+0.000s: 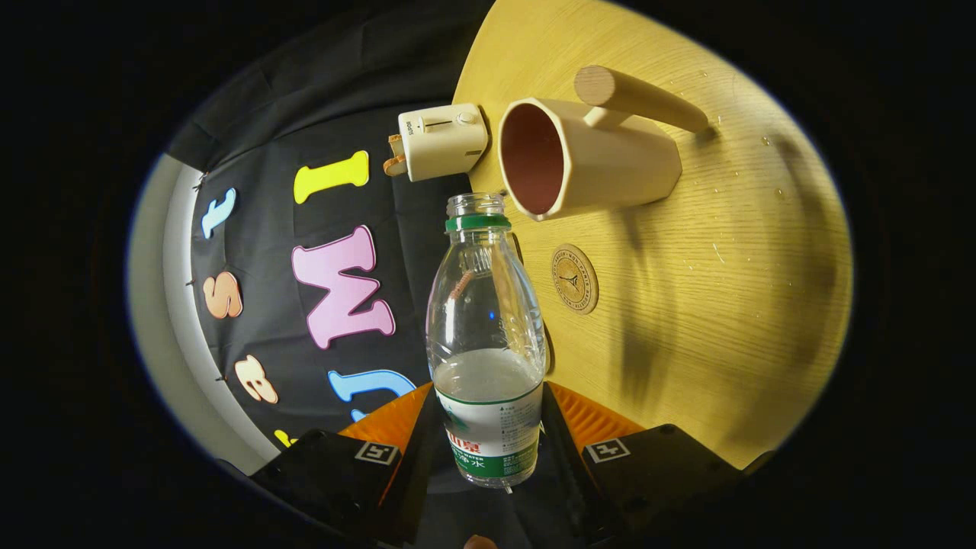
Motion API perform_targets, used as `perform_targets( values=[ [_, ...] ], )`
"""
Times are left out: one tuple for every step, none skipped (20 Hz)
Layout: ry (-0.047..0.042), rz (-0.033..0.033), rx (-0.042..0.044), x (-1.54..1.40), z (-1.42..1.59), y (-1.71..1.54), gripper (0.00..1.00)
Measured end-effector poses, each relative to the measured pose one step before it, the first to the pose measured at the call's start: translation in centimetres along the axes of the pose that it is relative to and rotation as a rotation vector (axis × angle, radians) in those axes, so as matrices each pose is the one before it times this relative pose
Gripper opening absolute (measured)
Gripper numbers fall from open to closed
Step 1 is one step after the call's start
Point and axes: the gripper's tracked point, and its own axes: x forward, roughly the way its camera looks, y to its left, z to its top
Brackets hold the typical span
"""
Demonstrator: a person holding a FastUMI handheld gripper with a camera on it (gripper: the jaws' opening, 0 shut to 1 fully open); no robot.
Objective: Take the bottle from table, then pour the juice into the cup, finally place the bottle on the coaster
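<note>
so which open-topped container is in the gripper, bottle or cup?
The clear bottle, uncapped, gripped between both fingers of the gripper. The beige cup stands apart beyond it on the table.

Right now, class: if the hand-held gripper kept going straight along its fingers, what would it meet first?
The hand-held gripper is shut on the clear plastic bottle, whose open mouth leads. Just ahead sits the beige cup with a wooden handle, so its rim probably comes first, though depth is unclear.

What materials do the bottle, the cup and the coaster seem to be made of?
Bottle, held between the tool's fingers: clear thin plastic, glossy; liquid shows through it.
Cup: matte beige, probably plastic or ceramic; its handle looks wooden.
Coaster: likely wood or cork, with an engraved mark.
</note>
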Motion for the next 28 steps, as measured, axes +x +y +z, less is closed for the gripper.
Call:
perform_targets(
  values=[
    [-0.00046,-0.00010,0.00472,-0.007,0.107,0.041,0.74],
    [-0.00019,-0.00020,0.00393,0.015,0.034,0.030,0.74],
    [-0.00004,0.00061,0.00317,0.009,0.088,0.026,0.74],
    [-0.00051,-0.00001,0.00197,-0.069,0.053,0.013,0.74],
    [0.00068,0.00014,0.00185,0.048,-0.042,-0.038,0.74],
    [0.00137,0.00061,0.00195,-0.092,0.033,0.184,0.74],
    [0.00192,0.00033,0.00236,0.017,-0.005,0.004,0.74],
    [0.00126,-0.00014,0.00248,-0.332,-0.222,-0.059,0.74],
    [0.00024,0.00106,0.00321,-0.088,-0.099,0.035,0.74],
    [-0.00211,0.00134,0.00444,0.068,0.083,0.066,0.74],
    [-0.00171,0.00266,0.00665,-0.020,0.029,0.066,0.74],
    [-0.00178,0.00217,0.00707,-0.028,-0.105,0.094,0.74],
    [-0.00114,0.00094,0.00674,-0.067,-0.052,0.020,0.74],
    [-0.00181,0.00276,0.00649,-0.098,-0.049,0.061,0.74],
    [-0.00021,0.00087,0.00477,0.192,-0.094,0.034,0.74],
    [0.00133,0.00030,0.00384,-0.009,-0.116,0.068,0.74],
    [0.00232,-0.00047,0.00294,0.035,-0.116,-0.053,0.74],
    [0.00112,-0.00034,0.00332,-0.100,-0.075,-0.042,0.74],
    [0.00090,0.00034,0.00407,-0.013,-0.112,0.029,0.74],
    [-0.00144,0.00173,0.00454,-0.130,-0.147,0.072,0.74],
    [-0.00158,0.00175,0.00514,-0.040,-0.072,0.089,0.74],
    [-0.00117,0.00302,0.00554,-0.022,0.062,0.204,0.74],
    [-0.00117,0.00168,0.00421,0.021,0.045,0.049,0.74],
    [-0.00109,0.00122,0.00528,-0.041,-0.010,0.056,0.74],
    [-0.00049,0.00200,0.00614,0.030,0.021,0.108,0.74],
    [-0.00079,0.00211,0.00496,0.027,-0.155,0.140,0.74],
    [-0.00014,0.00300,0.00548,0.159,0.061,0.124,0.74],
    [-0.00052,0.00325,0.00627,-0.045,-0.046,0.198,0.74]
  ],
)
